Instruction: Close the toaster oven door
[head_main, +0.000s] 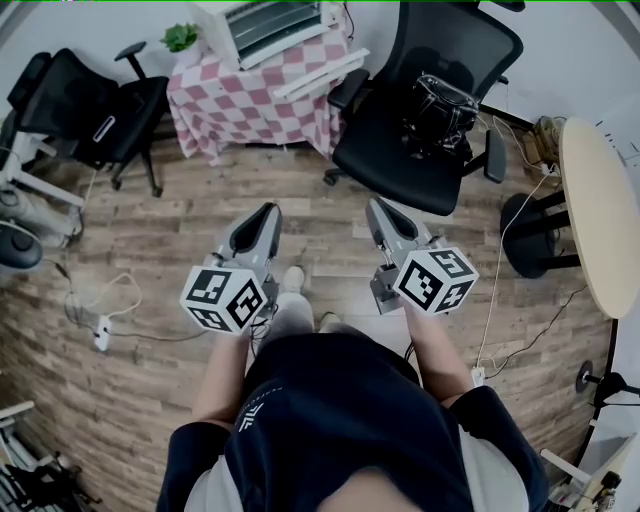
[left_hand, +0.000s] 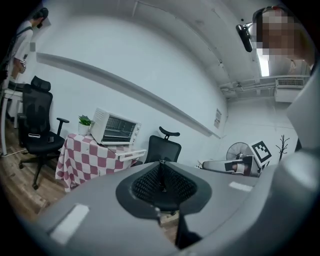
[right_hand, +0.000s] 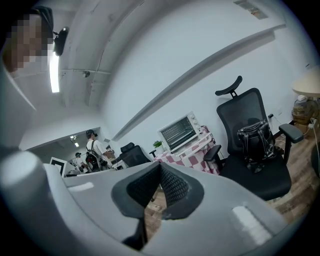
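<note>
Head view: the toaster oven (head_main: 275, 25) sits on the checked desk (head_main: 250, 105) at the top, its door (head_main: 320, 75) hanging open. The left gripper (head_main: 268, 210) and right gripper (head_main: 376, 205) are in the middle, well apart from it.

Left gripper view: the fingers (left_hand: 147, 182) are shut together and hold nothing. The oven is at middle left.

Right gripper view: the fingers (right_hand: 172, 185) are shut and hold nothing. The oven is in the middle.

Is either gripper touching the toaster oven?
No, the left gripper and right gripper are over the wood floor, clear of the toaster oven on the checked tablecloth.
</note>
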